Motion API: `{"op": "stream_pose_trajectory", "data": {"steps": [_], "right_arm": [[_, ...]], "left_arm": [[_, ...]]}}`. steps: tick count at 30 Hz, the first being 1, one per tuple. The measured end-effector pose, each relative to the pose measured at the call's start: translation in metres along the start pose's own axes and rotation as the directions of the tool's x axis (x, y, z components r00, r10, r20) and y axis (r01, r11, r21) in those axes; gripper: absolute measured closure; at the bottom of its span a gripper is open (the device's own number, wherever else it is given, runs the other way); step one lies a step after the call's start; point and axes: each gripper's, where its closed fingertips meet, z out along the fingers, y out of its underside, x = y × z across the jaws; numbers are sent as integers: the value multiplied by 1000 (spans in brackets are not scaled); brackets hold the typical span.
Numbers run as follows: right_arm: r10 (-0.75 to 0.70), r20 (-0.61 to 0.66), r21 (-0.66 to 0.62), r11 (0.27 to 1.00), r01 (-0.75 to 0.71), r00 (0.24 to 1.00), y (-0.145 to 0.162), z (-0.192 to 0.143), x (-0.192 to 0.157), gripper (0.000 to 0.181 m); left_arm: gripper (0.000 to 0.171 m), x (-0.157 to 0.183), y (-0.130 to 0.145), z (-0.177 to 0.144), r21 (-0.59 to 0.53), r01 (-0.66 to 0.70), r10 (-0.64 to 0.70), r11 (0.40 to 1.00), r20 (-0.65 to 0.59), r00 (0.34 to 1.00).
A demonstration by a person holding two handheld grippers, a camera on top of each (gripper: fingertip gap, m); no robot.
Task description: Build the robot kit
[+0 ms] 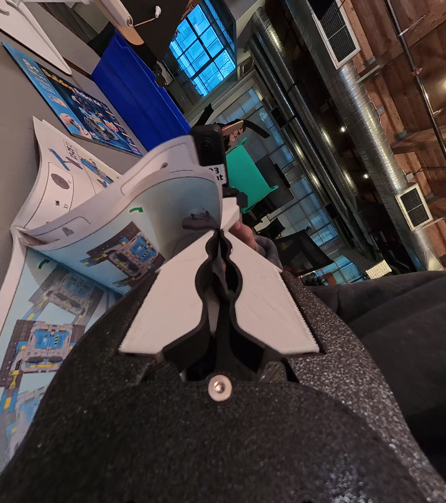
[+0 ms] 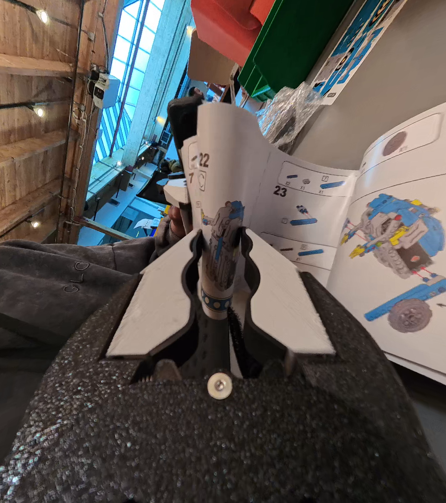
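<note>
An open instruction booklet with blue and grey building-kit drawings lies on the grey table. One page is lifted and curled upward. My left gripper is shut, with its tips pinching that page's free edge. The right gripper, with its black camera, shows just behind the page. In the right wrist view the same curled page stands between the fingers of my right gripper, which are apart with the page bent loosely in the gap. The left gripper shows at the page's far edge. The booklet's flat pages lie to the right.
A printed kit box and a blue bin lie beyond the booklet. A teal bin stands farther off. Green and red bins and a clear bag of parts sit at the table's far side. A dark sleeve shows at left. My two grippers' fingertips are within a few centimetres of each other.
</note>
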Motion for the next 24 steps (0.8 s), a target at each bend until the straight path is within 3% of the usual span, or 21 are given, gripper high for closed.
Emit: {"op": "stream_pose_trajectory", "data": {"steps": [7, 14, 21, 24], "right_arm": [[32, -4, 97, 995, -32, 999, -17, -22, 5, 152], [62, 5, 119, 991, -62, 998, -21, -29, 9, 153], [63, -9, 141, 988, -61, 998, -25, -33, 11, 153], [26, -81, 205, 979, -9, 996, -37, -45, 15, 145]], "left_arm": [[171, -11, 2, -25, 12, 78, -79, 997, 52, 996], [171, -3, 24, -60, -46, 100, -95, 994, 100, 990], [171, -1, 24, -70, -32, 96, -92, 995, 108, 990], [171, 0, 19, -65, -22, 93, -90, 995, 90, 992]]}}
